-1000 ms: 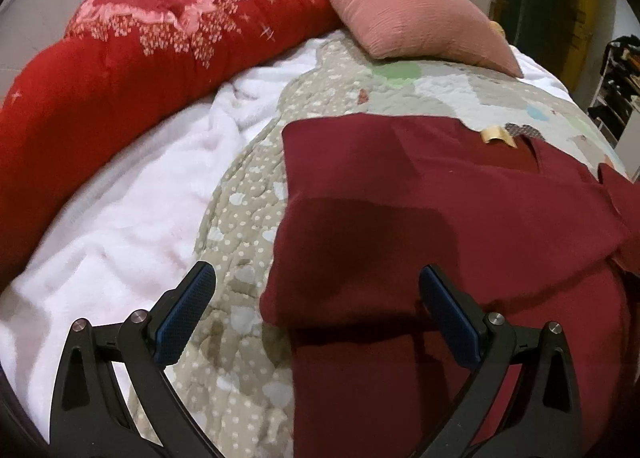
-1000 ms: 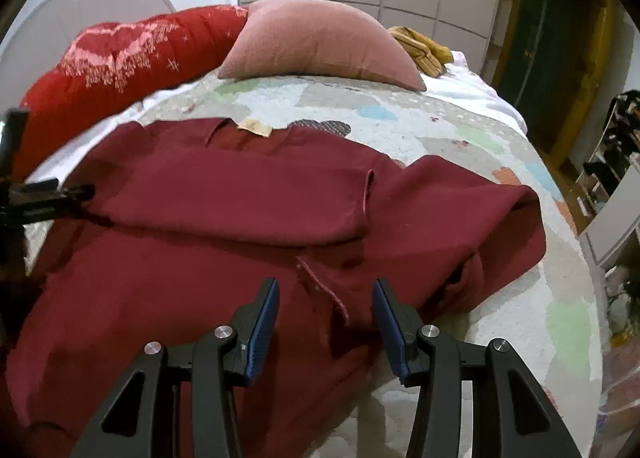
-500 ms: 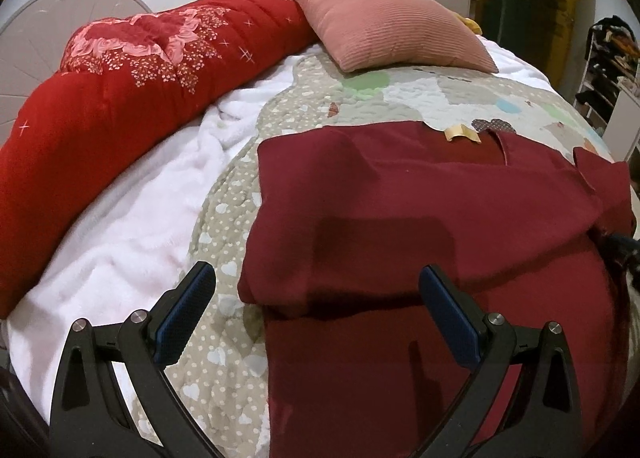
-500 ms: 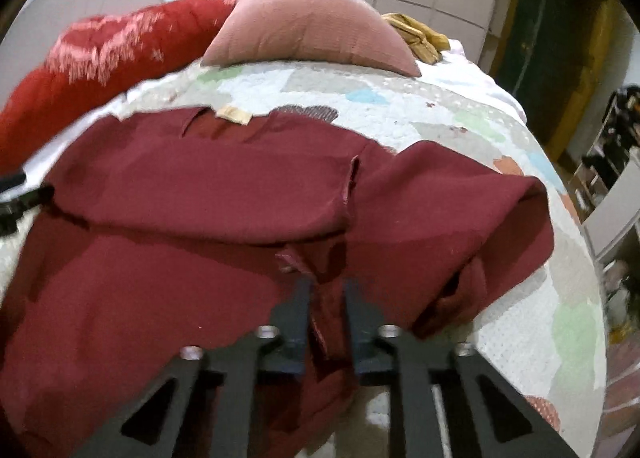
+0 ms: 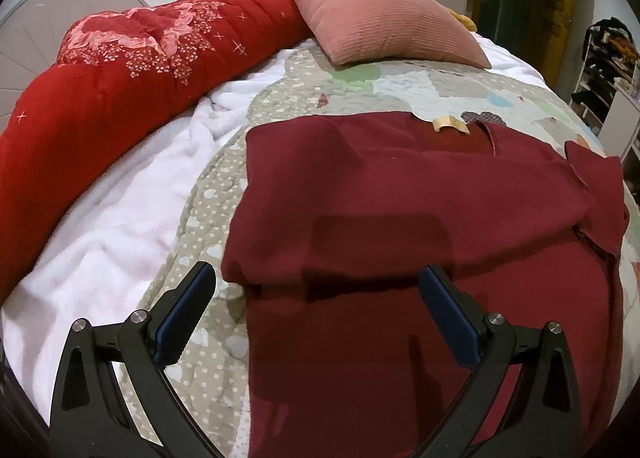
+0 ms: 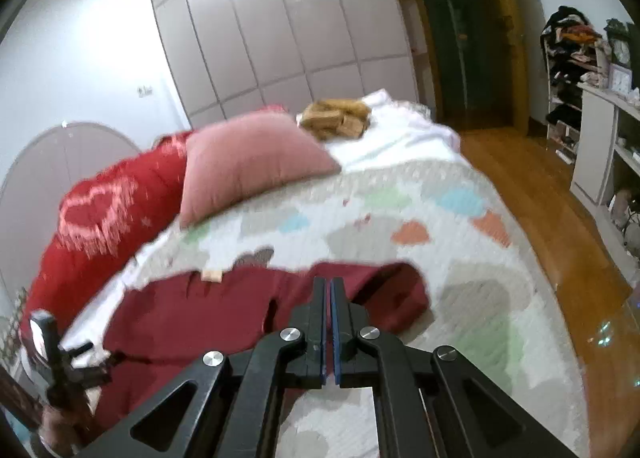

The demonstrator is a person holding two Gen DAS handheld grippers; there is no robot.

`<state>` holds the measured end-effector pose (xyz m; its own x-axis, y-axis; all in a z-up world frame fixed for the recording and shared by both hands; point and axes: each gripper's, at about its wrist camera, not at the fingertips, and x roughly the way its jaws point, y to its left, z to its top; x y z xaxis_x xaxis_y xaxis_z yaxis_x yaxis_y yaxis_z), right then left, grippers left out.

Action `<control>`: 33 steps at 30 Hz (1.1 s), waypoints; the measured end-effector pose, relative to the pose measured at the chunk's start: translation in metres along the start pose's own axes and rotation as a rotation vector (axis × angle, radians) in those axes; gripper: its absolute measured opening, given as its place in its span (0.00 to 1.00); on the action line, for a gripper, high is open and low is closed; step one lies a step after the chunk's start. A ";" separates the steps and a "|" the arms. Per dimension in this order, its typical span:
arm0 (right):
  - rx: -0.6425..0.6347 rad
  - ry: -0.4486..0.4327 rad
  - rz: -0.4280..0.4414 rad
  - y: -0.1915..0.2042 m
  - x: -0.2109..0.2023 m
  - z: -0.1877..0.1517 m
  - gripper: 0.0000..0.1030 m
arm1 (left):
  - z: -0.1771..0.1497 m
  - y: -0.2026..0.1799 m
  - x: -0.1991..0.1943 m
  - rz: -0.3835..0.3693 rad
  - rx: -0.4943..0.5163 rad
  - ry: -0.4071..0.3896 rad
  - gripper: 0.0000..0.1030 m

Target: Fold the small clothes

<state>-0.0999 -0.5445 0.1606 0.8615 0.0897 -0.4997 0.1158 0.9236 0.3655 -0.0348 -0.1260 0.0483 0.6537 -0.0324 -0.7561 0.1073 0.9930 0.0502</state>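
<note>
The dark red knitted sweater (image 5: 400, 217) lies below the pink ribbed cushion (image 5: 384, 21). The right gripper (image 6: 330, 286) is pinched shut, apparently on its sleeve; the left gripper (image 5: 316, 290) gapes wide, empty. Unpinned, the folded side might drag.

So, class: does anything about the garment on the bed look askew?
Yes: the maroon top has one sleeve still flung out sideways past the shut right tool, bunched, not folded in.
</note>
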 end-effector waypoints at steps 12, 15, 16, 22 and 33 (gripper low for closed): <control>-0.241 0.212 0.070 0.070 0.058 -0.060 0.32 | -0.005 -0.001 -0.002 0.016 0.032 0.001 0.99; -0.330 0.259 0.080 0.092 0.079 -0.077 0.35 | -0.004 0.007 0.002 0.001 -0.010 0.014 0.99; -0.367 0.279 0.079 0.098 0.089 -0.082 0.38 | -0.005 0.008 0.002 -0.004 -0.020 0.018 0.99; -0.461 0.387 0.021 0.095 0.133 -0.103 0.42 | -0.009 0.007 0.007 -0.004 -0.005 0.031 0.99; -0.201 0.248 0.061 0.053 0.105 -0.056 0.04 | -0.007 0.007 0.003 -0.010 0.000 0.022 0.99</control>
<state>-0.0305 -0.4652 0.0834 0.7146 0.2126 -0.6665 -0.0541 0.9666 0.2503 -0.0378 -0.1188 0.0417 0.6358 -0.0398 -0.7709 0.1136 0.9926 0.0424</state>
